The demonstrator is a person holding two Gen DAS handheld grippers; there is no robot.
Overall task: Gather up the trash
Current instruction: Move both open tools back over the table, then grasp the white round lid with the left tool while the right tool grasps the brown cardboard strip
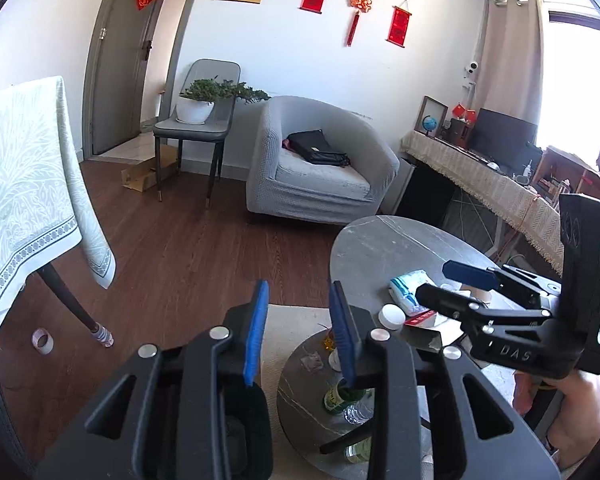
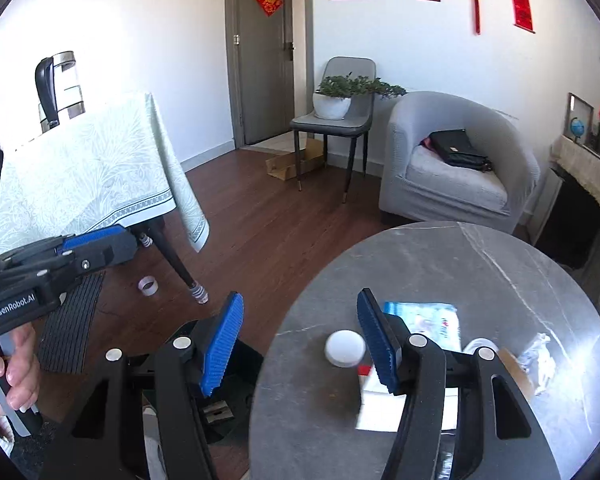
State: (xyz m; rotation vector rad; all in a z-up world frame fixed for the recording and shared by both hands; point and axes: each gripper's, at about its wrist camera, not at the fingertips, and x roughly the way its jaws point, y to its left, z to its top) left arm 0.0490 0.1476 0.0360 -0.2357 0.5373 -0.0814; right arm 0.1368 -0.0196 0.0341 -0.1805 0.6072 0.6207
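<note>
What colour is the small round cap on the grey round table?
White. The cap shows best in the right wrist view, lying on the table.

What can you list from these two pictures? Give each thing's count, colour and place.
round table: one, grey marble, front right
cap: one, white, on the round table
tissue pack: one, blue-white, on the round table behind the cap
lower table: one, grey, beside the round table
green bottle: one, on the lower table
armchair: one, grey, by the wall
black bag: one, on the armchair
potted plant: one, green in a white pot, on the grey chair
tape roll: one, pale, on the floor
left tongs: open, empty
right tongs: open, empty
</note>
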